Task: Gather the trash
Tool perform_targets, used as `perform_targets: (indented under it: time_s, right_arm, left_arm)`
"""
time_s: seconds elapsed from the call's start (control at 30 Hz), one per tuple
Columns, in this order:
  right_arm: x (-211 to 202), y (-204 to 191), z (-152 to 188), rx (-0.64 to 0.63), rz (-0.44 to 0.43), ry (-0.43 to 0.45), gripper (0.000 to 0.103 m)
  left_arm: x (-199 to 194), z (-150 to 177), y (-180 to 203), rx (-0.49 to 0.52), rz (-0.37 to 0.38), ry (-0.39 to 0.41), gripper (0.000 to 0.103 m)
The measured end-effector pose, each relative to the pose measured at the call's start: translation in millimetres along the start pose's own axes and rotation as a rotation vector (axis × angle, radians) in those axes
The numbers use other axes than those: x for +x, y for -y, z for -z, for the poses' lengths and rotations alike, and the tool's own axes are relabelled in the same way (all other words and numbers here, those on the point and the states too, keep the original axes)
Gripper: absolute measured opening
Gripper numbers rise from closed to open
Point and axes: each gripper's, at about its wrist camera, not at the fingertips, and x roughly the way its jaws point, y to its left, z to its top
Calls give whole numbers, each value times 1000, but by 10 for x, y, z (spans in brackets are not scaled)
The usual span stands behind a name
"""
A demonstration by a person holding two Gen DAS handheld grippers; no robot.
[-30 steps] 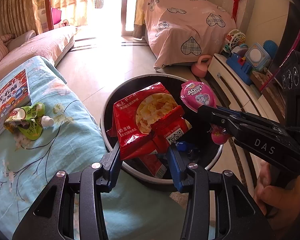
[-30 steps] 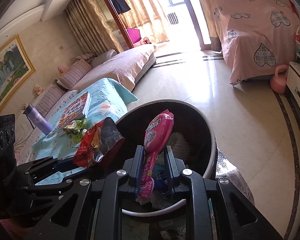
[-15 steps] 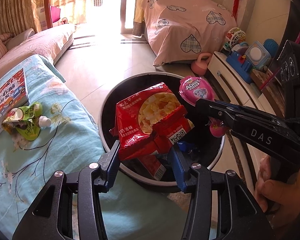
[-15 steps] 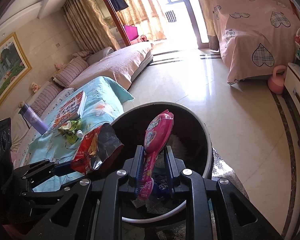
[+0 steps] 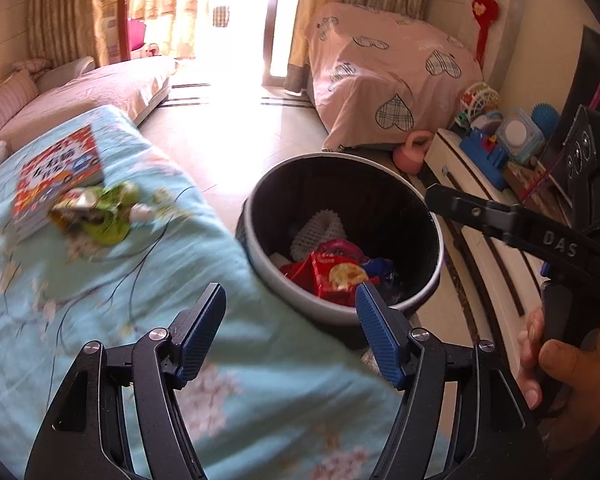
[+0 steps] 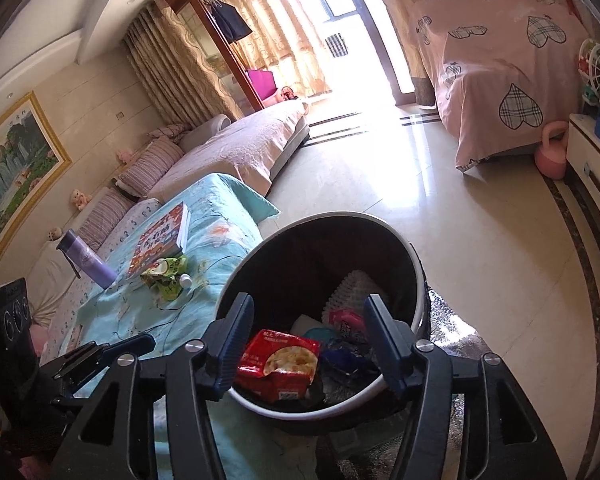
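Note:
The round black trash bin stands on the floor beside the blue-clothed table. A red snack bag and a pink wrapper lie inside it with other scraps. My left gripper is open and empty over the table edge beside the bin. My right gripper is open and empty above the bin; it also shows in the left wrist view. A crumpled green pouch with a white cap lies on the table.
A picture book lies on the table behind the pouch, with a purple bottle to its left. A low white cabinet with toys runs along the right. A pink kettlebell and a covered bed stand beyond the bin.
Both grippers opened. The red snack bag and the pink wrapper dropped from them into the bin. The left gripper swung a little leftward toward the table.

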Motion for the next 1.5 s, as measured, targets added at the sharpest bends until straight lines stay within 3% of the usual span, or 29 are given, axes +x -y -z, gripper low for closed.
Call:
perform_targets:
  time_s: [0.07, 0.2, 0.57, 0.63, 0.7, 0.77, 0.83, 0.93, 1.13, 1.5]
  right_arm:
    - [-85, -76, 68, 5, -26, 12, 79]
    - [-210, -273, 255, 7, -73, 26, 92]
    - [-417, -989, 912, -65, -159, 24, 97]
    - [-508, -1133, 923, -108, -161, 51, 97]
    - [-676, -1287, 885, -158, -164, 104, 98]
    - [-891, -1418, 857, -202, -173, 193, 103]
    - [-1048, -1514, 896, -244, -154, 283, 103]
    - [-1082, -1549, 1053, -284, -87, 340, 103]
    - [-852, -1350, 1415, -255, -42, 319, 103]
    - [-937, -1395, 1580, -301, -1, 402, 103]
  left_arm:
    - [-125, 137, -134, -52, -3, 14, 75]
    - [-357, 428, -408, -148, -10, 33, 76]
    - [-1161, 1113, -891, -266, -98, 160, 78]
    - [-1324, 1142, -903, -258, -111, 200, 78]
    - [-1511, 1171, -871, -246, -140, 262, 85]
    - [-1668, 1228, -848, -246, -187, 330, 103]
    - [-1765, 1330, -819, -245, -252, 395, 103]
    - [-1772, 1478, -810, -233, -316, 420, 103]
    - [-1737, 1774, -854, -218, -399, 442, 103]
    - [-1733, 2005, -839, -176, -473, 469, 103]
